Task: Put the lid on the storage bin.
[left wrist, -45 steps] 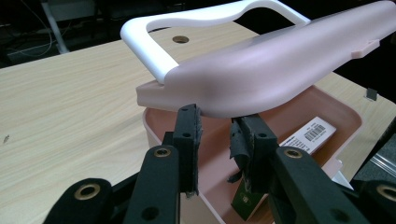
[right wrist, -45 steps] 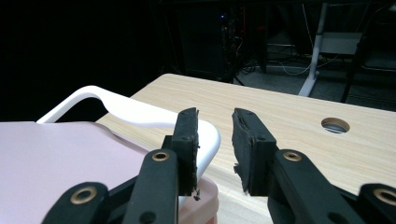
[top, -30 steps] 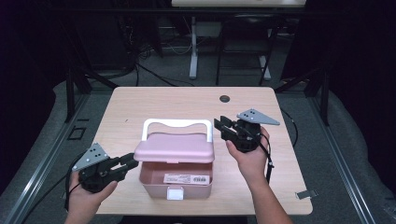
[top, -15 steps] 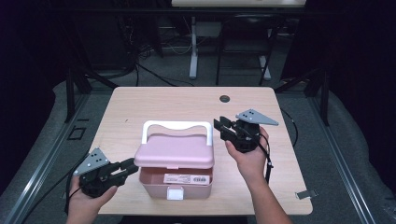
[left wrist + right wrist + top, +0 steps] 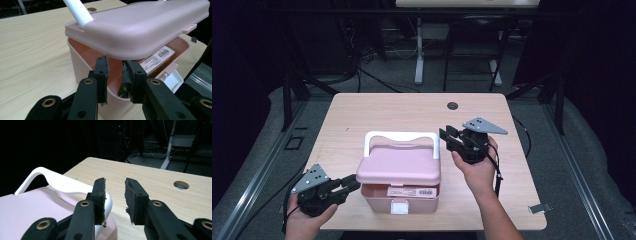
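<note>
One pink box [image 5: 399, 172], handle [image 5: 401, 136] rearward.

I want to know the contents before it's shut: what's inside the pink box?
Through the gap under the raised lid, the pink box holds a white packet with a barcode label. The lid covers the rest of the inside.

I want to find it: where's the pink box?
In the high view, the pink box sits near the table's front edge, between the left gripper and right gripper.
</note>
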`<state>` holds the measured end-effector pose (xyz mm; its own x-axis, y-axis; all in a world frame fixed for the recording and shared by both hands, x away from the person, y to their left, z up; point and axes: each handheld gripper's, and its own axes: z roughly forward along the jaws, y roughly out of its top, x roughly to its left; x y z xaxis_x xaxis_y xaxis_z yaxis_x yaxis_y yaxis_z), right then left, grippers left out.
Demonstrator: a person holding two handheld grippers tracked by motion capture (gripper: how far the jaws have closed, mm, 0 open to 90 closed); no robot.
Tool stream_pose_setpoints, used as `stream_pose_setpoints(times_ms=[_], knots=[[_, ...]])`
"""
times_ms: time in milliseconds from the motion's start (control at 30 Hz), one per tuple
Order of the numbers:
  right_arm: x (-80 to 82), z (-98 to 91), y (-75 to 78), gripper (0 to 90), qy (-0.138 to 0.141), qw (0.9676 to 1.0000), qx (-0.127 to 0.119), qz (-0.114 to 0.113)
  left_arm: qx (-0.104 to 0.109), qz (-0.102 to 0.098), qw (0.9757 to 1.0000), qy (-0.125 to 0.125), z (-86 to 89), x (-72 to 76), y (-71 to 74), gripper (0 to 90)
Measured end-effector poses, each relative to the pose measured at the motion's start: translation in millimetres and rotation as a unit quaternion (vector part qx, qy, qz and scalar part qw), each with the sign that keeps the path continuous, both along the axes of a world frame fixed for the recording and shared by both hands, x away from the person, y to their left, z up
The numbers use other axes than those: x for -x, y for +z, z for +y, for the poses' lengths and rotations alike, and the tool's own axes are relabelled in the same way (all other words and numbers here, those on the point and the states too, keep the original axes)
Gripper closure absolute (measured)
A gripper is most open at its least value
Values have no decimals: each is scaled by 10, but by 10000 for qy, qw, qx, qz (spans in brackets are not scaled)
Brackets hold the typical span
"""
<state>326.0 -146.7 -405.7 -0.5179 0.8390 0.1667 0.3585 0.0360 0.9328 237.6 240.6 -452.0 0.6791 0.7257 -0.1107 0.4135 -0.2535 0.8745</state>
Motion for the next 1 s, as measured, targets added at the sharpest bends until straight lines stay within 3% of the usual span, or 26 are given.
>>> stream_pose_setpoints(times_ms=[67, 1000], knots=[[-2, 9, -3, 695, 5, 10000, 4, -10, 64, -6, 10000, 23, -3, 12, -19, 733], [-9, 13, -32, 690, 15, 10000, 12, 36, -57, 105, 9999, 16, 0, 96, -159, 741]])
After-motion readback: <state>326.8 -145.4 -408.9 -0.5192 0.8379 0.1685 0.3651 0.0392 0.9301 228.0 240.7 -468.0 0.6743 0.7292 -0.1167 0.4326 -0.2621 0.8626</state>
